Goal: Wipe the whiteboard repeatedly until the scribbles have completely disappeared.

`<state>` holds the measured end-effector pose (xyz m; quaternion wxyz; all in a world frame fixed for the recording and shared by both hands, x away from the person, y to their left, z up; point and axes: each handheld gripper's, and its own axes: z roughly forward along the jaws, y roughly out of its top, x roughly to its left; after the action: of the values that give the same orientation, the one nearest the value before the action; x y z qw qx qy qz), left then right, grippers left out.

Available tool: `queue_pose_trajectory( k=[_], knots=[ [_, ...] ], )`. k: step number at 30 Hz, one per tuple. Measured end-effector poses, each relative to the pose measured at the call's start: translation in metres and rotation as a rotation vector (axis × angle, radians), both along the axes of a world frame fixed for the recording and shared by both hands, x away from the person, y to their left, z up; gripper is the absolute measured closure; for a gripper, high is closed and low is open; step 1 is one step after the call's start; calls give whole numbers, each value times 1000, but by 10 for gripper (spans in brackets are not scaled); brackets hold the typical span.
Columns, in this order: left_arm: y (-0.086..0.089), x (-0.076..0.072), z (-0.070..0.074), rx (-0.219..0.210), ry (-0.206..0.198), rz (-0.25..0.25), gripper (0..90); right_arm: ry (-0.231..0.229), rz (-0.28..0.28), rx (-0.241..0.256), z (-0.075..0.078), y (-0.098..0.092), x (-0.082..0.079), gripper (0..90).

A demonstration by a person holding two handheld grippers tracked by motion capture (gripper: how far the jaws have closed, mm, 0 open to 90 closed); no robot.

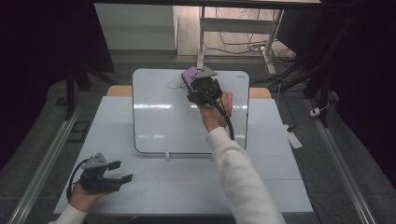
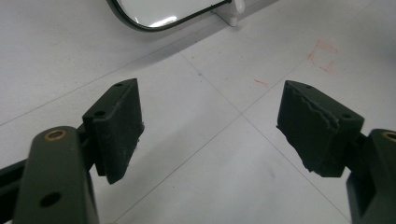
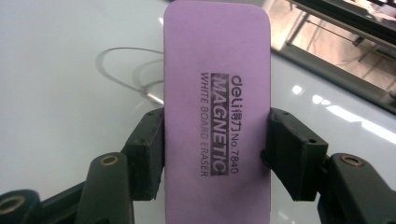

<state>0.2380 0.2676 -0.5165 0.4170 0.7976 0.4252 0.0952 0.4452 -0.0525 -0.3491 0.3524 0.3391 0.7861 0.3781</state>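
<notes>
A white whiteboard (image 1: 159,116) stands tilted on the pale table (image 1: 261,186), with a thin pen scribble (image 1: 175,84) near its top. My right gripper (image 1: 198,86) is up at the board's top middle, shut on a purple magnetic whiteboard eraser (image 1: 188,76). In the right gripper view the eraser (image 3: 217,107) stands upright between both jaws, just right of the scribble (image 3: 126,70). My left gripper (image 1: 119,171) rests low at the table's front left, open, with nothing between its fingers (image 2: 116,126).
The whiteboard's corner (image 2: 159,14) and its white foot (image 2: 233,11) lie ahead of the left gripper. Faint red marks (image 2: 322,56) stain the table. Behind the table stands a desk frame with cables (image 1: 243,42); metal rails (image 1: 42,163) run along both sides.
</notes>
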Motion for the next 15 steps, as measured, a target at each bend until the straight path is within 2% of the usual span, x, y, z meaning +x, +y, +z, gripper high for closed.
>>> queue_pose_trajectory(
  k=[9,15],
  knots=[
    [1,0,-1,-1,2,1,229,55,97,-26,-11,34,-8,405],
    [0,0,-1,0,0,1,229,64,119,-42,-15,44,-12,405]
  ],
)
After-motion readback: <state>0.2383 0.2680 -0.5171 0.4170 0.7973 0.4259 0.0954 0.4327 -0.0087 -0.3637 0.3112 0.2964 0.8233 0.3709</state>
